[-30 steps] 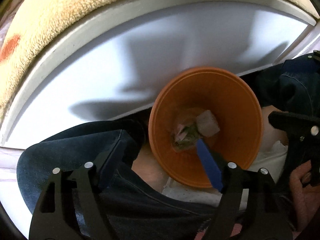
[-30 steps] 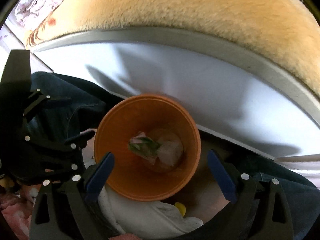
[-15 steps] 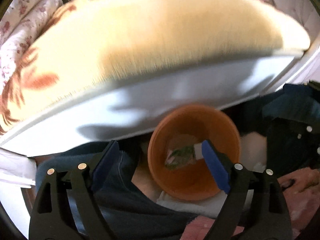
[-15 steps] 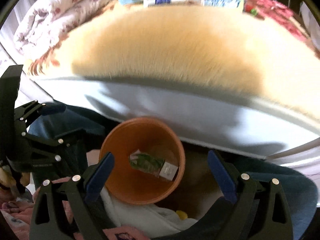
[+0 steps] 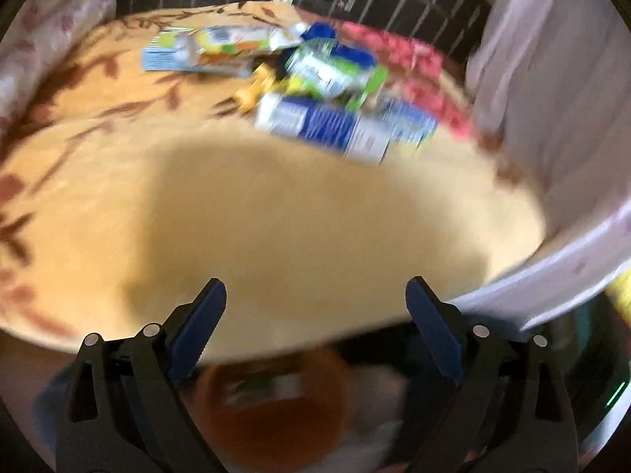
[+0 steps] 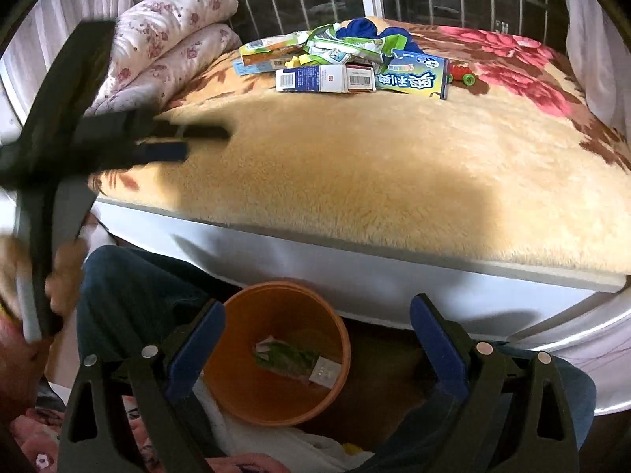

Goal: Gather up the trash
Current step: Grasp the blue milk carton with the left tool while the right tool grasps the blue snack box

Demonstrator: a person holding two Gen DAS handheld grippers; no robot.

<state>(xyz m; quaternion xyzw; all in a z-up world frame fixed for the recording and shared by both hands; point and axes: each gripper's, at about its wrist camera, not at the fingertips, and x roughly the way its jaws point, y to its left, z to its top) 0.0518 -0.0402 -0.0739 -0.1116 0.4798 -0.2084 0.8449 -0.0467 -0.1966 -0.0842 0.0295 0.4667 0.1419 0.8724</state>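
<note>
Orange bin (image 6: 276,354) shows half-hidden, blurred behind the spread, empty left tool (image 5: 315,317); right tool (image 6: 317,329) likewise.

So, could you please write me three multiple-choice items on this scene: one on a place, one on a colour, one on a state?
1. Where is the pile of cartons and wrappers?
A. in the bin
B. on the far side of the bed
C. on the floor

2. What colour is the bin?
A. orange
B. green
C. white

3. How is the right gripper?
A. shut on a carton
B. shut, empty
C. open, empty

Answers: 1 B, it lies on the blanket near the window; 2 A, its wall is orange; 3 C, its fingers stand wide apart with nothing between.
</note>
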